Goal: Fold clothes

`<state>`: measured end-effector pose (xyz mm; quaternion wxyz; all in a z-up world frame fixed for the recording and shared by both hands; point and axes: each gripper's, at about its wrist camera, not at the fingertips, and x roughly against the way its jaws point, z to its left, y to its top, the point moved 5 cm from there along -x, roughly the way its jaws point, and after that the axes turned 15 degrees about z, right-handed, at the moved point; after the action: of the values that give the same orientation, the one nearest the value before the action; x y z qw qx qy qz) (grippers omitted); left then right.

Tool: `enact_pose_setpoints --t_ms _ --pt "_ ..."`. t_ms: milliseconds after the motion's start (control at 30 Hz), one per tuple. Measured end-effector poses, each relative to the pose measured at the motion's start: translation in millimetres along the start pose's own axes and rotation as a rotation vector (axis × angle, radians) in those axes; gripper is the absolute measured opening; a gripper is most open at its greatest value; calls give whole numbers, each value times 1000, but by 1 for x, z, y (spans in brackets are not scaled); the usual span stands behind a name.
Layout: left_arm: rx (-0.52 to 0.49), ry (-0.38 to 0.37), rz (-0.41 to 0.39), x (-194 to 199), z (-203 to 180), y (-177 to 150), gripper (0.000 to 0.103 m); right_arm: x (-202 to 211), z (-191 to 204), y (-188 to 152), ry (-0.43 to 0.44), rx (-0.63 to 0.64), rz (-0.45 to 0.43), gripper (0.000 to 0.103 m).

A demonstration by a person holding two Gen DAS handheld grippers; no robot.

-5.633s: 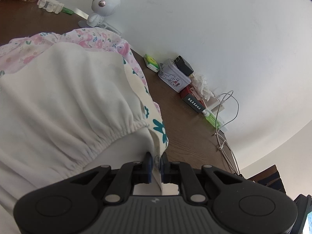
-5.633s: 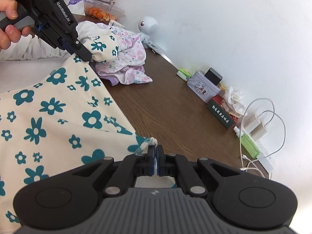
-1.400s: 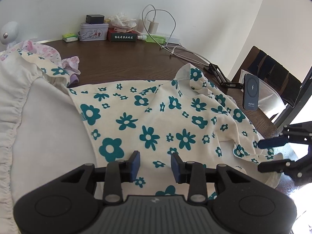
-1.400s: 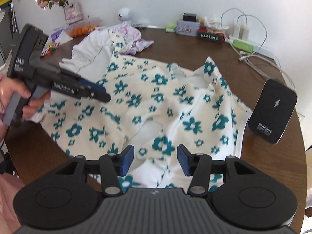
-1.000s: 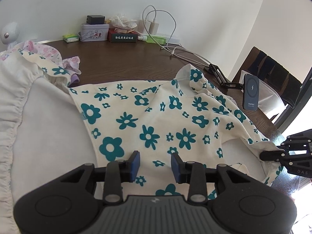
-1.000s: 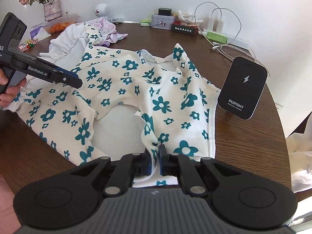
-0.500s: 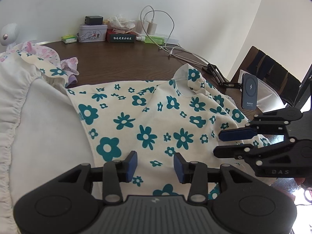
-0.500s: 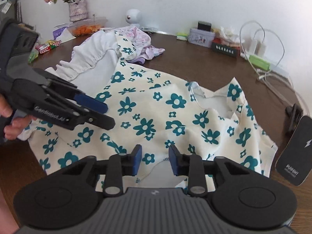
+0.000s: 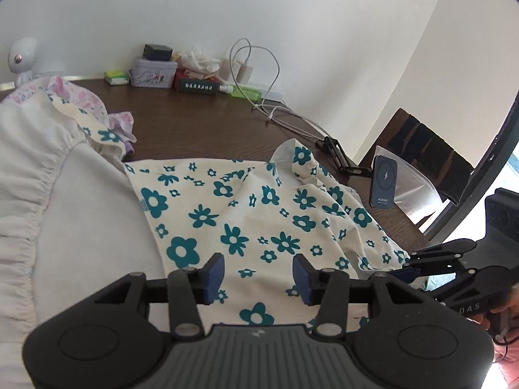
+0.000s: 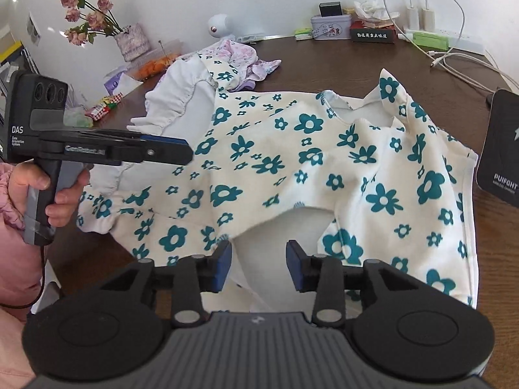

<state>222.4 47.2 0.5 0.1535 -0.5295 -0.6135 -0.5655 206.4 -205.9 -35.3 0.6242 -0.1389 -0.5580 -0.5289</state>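
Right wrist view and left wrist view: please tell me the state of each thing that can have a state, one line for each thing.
left gripper: open, holding nothing, over the garment.
right gripper: open, holding nothing, at the near edge of the garment.
flowered garment: spread on the table, wrinkled, not yet folded.
white garment: partly under the flowered one, unfolded.
pink garment: crumpled in a heap.
white cable: plugged into a charger.

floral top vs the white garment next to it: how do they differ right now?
The floral top is cream with teal flowers; the white garment is plain with a gathered elastic edge. The floral top lies spread across the table nearest both grippers; the white garment sits bunched farther back, partly under the top. Neither is gripped: left gripper and right gripper jaws are open.
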Motion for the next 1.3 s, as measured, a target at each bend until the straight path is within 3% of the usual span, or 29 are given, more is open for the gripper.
enact_pose_setpoints --t_ms 67,133,333,367,400,433,467,600,733,833,1000,1067,1100,1133,1233,1300 --pt "-9 25 -14 21 5 -14 65 4 -2 -5 58 -27 -5 40" --pt "14 45 18 30 15 -31 65 4 -3 -5 107 -43 -6 42" --pt "6 33 132 24 27 -62 61 -18 2 1 97 -28 41 38" --pt "-4 26 146 22 26 -63 56 -21 4 1 102 -24 48 34" --pt "-14 22 164 18 25 -64 51 -23 5 2 108 -19 53 20" --pt "-23 19 186 13 25 -65 31 -24 6 2 121 -16 56 3" --pt "-30 24 204 10 25 -66 8 -23 6 2 150 -14 55 2" --pt "-12 18 189 15 34 -64 8 -1 12 -2 303 30 45 1" --pt "-5 2 195 22 44 -61 8 -8 8 -11 302 25 133 1" --pt "-12 -7 214 24 46 -59 8 -18 -1 -14 348 -34 167 2" --pt "-34 -7 266 21 46 -63 14 -19 -3 -16 344 -44 176 14" --pt "-33 26 233 27 46 -59 39 -10 -3 -13 313 -35 141 42" --pt "-33 35 199 33 44 -55 45 -1 -3 -8 285 -24 102 59" --pt "-32 36 160 40 43 -52 52 8 -4 -4 257 -16 65 60" --pt "-48 50 69 52 28 -39 53 30 -3 9 141 -1 -51 60" --pt "-81 65 56 44 13 -33 52 31 4 19 82 20 -114 58"
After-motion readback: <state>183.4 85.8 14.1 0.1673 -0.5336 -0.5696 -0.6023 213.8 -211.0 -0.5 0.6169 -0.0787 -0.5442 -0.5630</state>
